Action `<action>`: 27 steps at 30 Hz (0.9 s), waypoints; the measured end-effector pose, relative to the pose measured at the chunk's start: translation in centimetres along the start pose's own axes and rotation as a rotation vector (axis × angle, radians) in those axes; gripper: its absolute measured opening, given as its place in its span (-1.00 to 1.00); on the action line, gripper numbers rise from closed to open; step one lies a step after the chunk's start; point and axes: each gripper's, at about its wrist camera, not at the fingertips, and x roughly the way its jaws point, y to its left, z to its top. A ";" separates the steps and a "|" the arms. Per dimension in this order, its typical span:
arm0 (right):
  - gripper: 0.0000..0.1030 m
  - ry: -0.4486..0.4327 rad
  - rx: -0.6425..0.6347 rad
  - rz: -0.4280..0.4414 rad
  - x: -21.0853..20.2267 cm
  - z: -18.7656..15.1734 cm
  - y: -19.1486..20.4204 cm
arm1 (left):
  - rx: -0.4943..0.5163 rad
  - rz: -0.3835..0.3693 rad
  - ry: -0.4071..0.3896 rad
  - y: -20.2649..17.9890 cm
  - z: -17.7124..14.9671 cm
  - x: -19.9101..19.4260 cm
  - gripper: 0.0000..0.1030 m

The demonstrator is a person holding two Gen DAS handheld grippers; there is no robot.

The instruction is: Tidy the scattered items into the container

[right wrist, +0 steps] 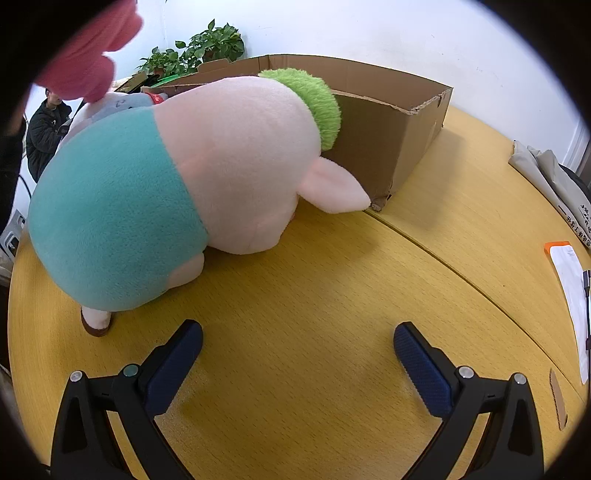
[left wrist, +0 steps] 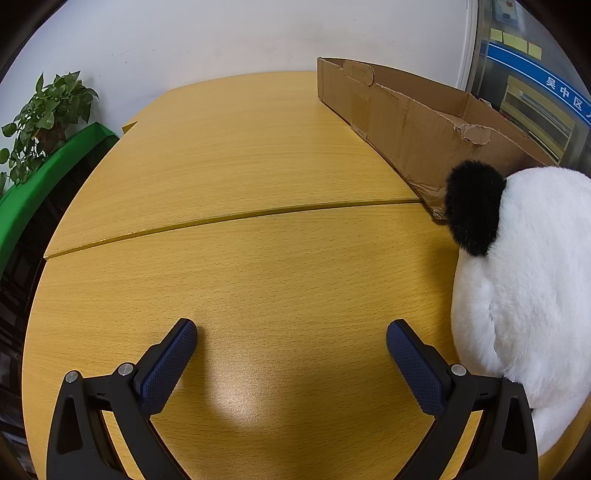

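Left tongs (left wrist: 291, 334) and right tongs (right wrist: 298, 336) both spread wide, empty, over the worktop (left wrist: 240, 177). Panda plush (left wrist: 524, 280) and pig plush (right wrist: 192, 173) lie on the worktop against the cardboard box (right wrist: 384, 122).

Looks like an office to me. Big curved wood-laminate table (left wrist: 236, 155) made of joined sections, plain white wall (left wrist: 221, 33), potted plant (left wrist: 44, 118) in the corner. I see a glass partition (left wrist: 532, 74) with a blue Chinese-text strip and sticky notes (left wrist: 515, 40), papers (right wrist: 570, 295) at the table edge, and someone in a dark jacket (right wrist: 46, 129) standing behind.
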 end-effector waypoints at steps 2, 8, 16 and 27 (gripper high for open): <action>1.00 0.000 0.000 0.000 0.0 0.0 0.0 | -0.001 0.000 0.000 0.0 0.0 0.0 1.00; 1.00 0.000 0.000 0.000 0.0 0.0 0.0 | -0.002 0.001 0.000 0.0 0.0 0.0 1.00; 1.00 0.000 0.000 0.000 0.0 0.0 0.0 | -0.005 0.004 0.000 0.0 0.0 0.0 1.00; 1.00 0.000 0.000 0.000 0.0 -0.1 -0.1 | -0.009 0.007 0.000 0.0 0.0 0.0 1.00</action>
